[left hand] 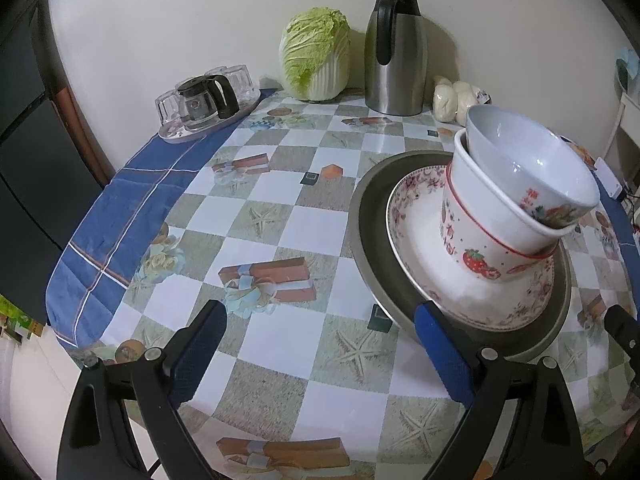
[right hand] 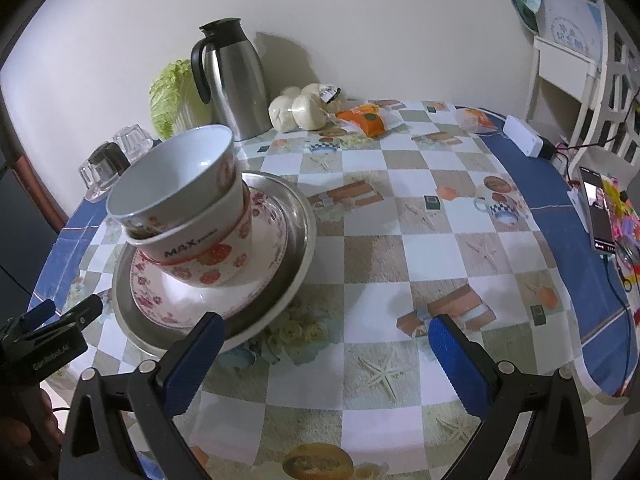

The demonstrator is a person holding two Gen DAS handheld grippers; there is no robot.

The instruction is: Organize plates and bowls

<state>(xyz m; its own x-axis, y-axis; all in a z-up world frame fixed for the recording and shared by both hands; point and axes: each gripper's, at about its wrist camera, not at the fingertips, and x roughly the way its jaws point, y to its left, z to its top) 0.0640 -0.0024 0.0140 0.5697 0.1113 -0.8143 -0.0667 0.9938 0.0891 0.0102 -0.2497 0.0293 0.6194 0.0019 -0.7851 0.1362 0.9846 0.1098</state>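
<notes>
A stack stands on the table: a metal plate (left hand: 366,224) at the bottom, a floral plate (left hand: 416,216) on it, then a strawberry bowl (left hand: 480,240) with a white bowl (left hand: 520,164) tilted inside. The same stack shows in the right wrist view: metal plate (right hand: 298,216), floral plate (right hand: 176,300), strawberry bowl (right hand: 208,256), white bowl (right hand: 176,172). My left gripper (left hand: 320,322) is open and empty, left of the stack, its right finger near the metal plate's front rim. My right gripper (right hand: 324,334) is open and empty, right of the stack.
A steel thermos jug (left hand: 396,52), a cabbage (left hand: 316,56), wrapped buns (right hand: 298,110) and a tray with a glass pot and glasses (left hand: 204,104) stand at the back. Snack packets (right hand: 366,120), a white box (right hand: 522,136) and a phone (right hand: 598,210) lie at the right.
</notes>
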